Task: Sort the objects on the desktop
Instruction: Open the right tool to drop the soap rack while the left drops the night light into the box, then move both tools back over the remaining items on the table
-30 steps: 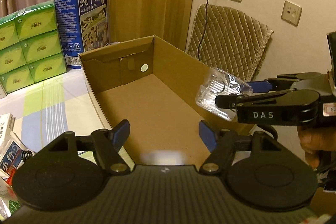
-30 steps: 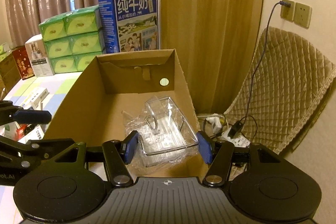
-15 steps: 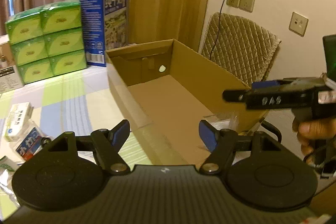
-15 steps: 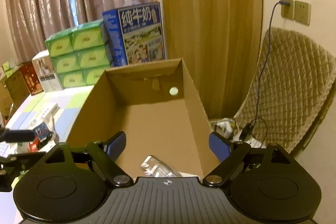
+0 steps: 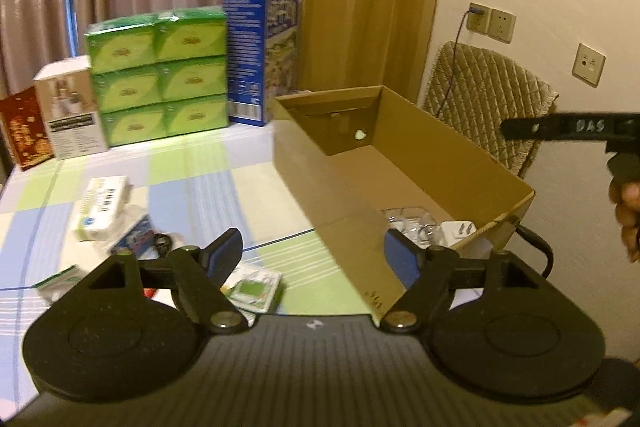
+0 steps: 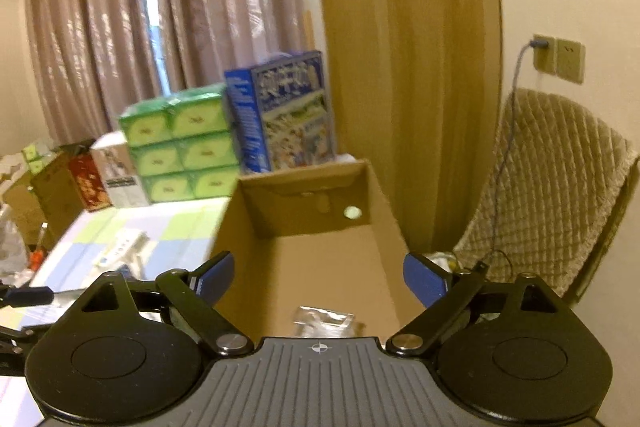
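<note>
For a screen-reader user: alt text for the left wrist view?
An open left tool, jaws opening with nothing between them, faces a cardboard box holding a clear plastic container and a white charger. Small packets lie on the checked tablecloth.

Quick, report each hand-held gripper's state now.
Left hand-held gripper: jaws opening, nothing between them.
Right hand-held gripper: jaws opening, empty, above the cardboard box.

a home room: pleated curtains [image 6: 168,27] at 11 o'clock, quilted chair [image 5: 488,95] at 2, checked tablecloth [image 5: 192,187].
</note>
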The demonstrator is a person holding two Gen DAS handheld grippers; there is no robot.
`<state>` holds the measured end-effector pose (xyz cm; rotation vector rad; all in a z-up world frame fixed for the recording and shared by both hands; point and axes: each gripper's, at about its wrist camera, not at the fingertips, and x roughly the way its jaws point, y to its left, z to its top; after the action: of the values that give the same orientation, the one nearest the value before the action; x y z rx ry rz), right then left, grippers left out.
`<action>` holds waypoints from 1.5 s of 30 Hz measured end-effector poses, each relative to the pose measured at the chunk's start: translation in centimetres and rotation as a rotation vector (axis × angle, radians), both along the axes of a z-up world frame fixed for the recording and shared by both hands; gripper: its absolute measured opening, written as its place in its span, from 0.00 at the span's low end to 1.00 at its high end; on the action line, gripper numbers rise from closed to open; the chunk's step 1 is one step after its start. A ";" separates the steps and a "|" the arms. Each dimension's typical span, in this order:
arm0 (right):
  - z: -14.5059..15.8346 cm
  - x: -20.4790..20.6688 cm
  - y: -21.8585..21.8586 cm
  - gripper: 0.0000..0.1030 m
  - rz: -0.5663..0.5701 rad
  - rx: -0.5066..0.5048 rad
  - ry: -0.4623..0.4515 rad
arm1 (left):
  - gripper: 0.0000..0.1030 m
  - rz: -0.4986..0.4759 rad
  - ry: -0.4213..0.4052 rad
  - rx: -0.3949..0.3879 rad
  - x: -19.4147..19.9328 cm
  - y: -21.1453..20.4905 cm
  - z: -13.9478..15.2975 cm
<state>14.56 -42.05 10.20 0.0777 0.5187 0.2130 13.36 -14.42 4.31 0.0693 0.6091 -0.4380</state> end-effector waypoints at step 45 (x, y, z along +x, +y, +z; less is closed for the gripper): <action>-16.6 -0.2 22.9 0.70 0.532 -0.278 0.160 | 0.85 0.283 0.140 0.093 -2.3 19.6 -9.2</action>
<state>14.39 -19.16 -6.36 -0.3206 0.7187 0.6554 11.09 5.23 -4.87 0.0404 0.7653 -0.1405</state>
